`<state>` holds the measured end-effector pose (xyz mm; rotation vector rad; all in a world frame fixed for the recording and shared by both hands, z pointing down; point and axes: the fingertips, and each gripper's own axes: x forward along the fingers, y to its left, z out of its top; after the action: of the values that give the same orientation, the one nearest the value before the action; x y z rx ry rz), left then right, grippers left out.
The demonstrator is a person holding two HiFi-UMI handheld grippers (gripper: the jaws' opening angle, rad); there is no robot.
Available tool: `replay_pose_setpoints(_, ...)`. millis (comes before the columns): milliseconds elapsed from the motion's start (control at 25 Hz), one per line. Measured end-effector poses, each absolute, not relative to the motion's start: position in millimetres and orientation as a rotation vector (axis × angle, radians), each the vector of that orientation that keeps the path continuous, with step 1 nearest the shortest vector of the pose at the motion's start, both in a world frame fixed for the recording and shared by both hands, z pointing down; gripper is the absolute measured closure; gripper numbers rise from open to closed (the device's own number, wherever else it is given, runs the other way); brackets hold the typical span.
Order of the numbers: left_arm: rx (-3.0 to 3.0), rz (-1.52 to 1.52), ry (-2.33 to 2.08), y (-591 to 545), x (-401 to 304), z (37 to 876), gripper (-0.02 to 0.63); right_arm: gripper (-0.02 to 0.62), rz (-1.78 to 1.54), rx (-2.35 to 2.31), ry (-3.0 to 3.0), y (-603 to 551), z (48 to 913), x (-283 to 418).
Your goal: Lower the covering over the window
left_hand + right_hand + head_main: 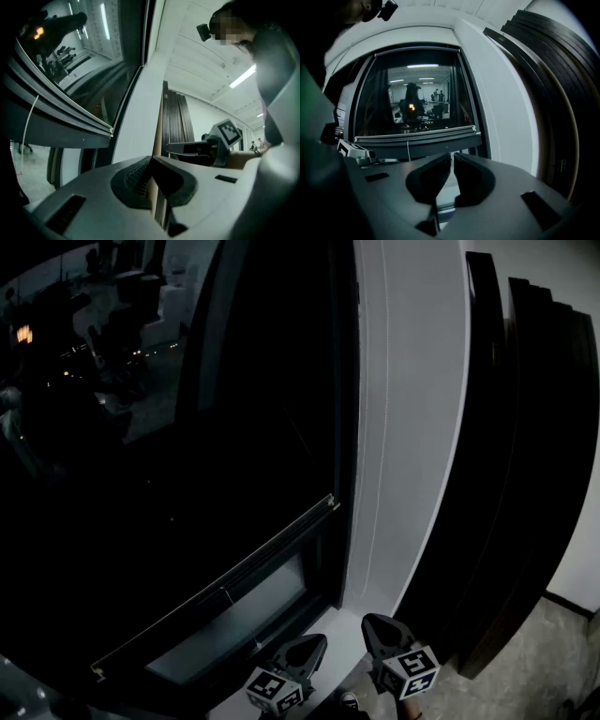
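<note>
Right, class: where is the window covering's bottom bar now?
In the head view, the bottom bar slants across the window's lower left, left of the white frame, just above the left gripper and right gripper.

The left gripper point(151, 160) has its jaws pressed together, empty. Just to its right the right gripper point(452, 156) lies level, jaws likewise closed, empty.
</note>
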<state>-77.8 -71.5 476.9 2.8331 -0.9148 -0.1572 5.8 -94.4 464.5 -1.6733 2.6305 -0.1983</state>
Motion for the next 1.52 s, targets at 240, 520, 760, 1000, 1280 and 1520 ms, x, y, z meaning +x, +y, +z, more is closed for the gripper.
replay_pose_setpoints(240, 2.833, -0.209, -0.968, -139, -34, 465, 0.604, 0.584, -0.080, -1.623, 2.688, -177, 431, 42)
replay_pose_setpoints(520, 2.834, -0.186, -1.007, -193, 0, 467, 0.604, 0.559, 0.034, -1.557, 2.725, -262, 403, 67)
replay_pose_setpoints(760, 2.813, -0.191, -1.071, -227, 7, 466, 0.604, 0.522, 0.151, -1.543, 2.710, -330, 365, 73)
replay_pose_setpoints(1000, 2.779, -0.187, -1.134, -240, 1, 469, 0.604, 0.522, 0.213, -1.691, 2.658, -378, 347, 76)
replay_pose_setpoints(1280, 2.768, -0.178, -1.129, -243, -6, 472, 0.604, 0.522, 0.153, -1.861, 2.461, -413, 329, 85)
replay_pose_setpoints(1520, 2.797, -0.182, -1.080, -243, -15, 465, 0.604, 0.525, 0.154, -1.913, 2.468, -437, 322, 87)
